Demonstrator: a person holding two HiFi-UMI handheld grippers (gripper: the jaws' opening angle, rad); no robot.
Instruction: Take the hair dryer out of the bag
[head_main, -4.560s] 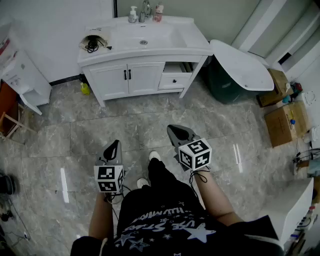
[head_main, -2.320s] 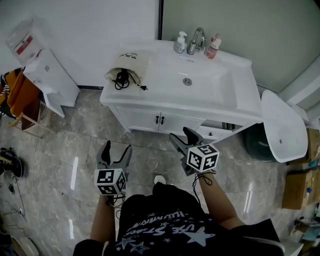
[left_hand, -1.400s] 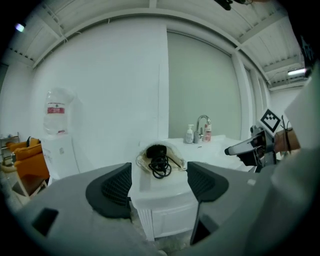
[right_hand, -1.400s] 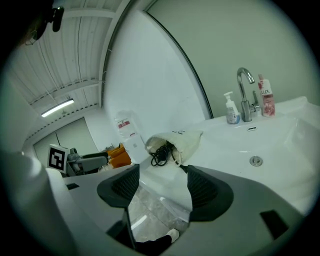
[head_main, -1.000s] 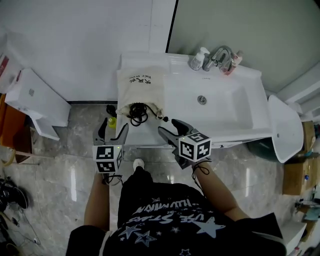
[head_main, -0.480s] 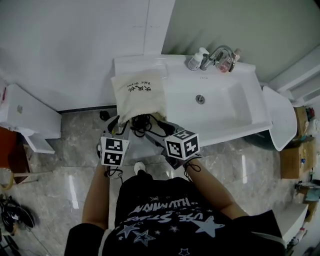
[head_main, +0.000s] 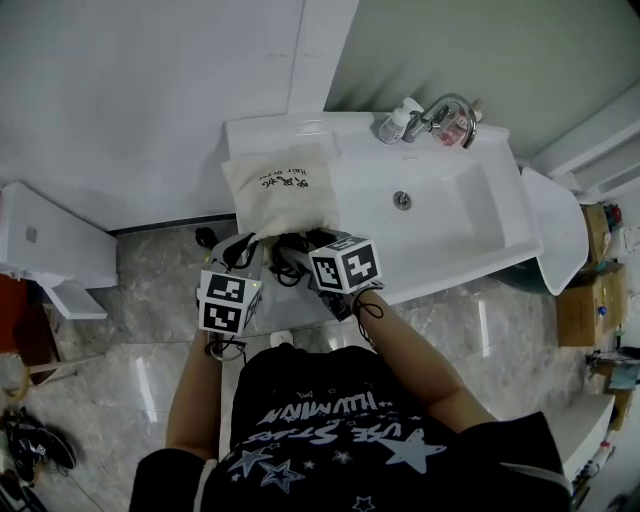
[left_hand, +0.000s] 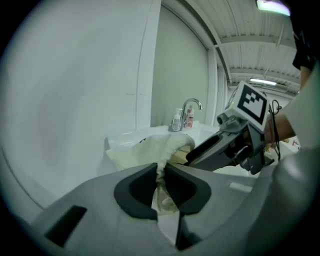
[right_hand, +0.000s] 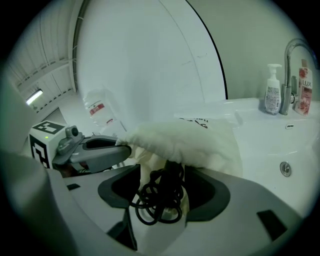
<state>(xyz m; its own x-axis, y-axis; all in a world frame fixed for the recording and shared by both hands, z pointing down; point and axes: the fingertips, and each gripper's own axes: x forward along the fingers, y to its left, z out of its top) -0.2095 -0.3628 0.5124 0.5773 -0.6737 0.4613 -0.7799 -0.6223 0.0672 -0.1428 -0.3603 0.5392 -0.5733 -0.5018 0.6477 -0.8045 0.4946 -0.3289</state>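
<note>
One hold made: left gripper (left_hand: 161, 173), jaws just closed, pins the cloth bag (head_main: 283, 195) by its rim; right gripper (right_hand: 164, 191) gapes around the black cord (right_hand: 159, 202) I'd clamp next.

- A cream bag (head_main: 283, 190) lies on the left end of the white counter (head_main: 365, 172), with its mouth at the front edge and a black cord (head_main: 287, 268) spilling out.
- The left gripper (head_main: 243, 246), its jaws just closing on the cloth, meets the left side of the mouth.
- The right gripper (head_main: 316, 244) reaches over the cord.
</note>
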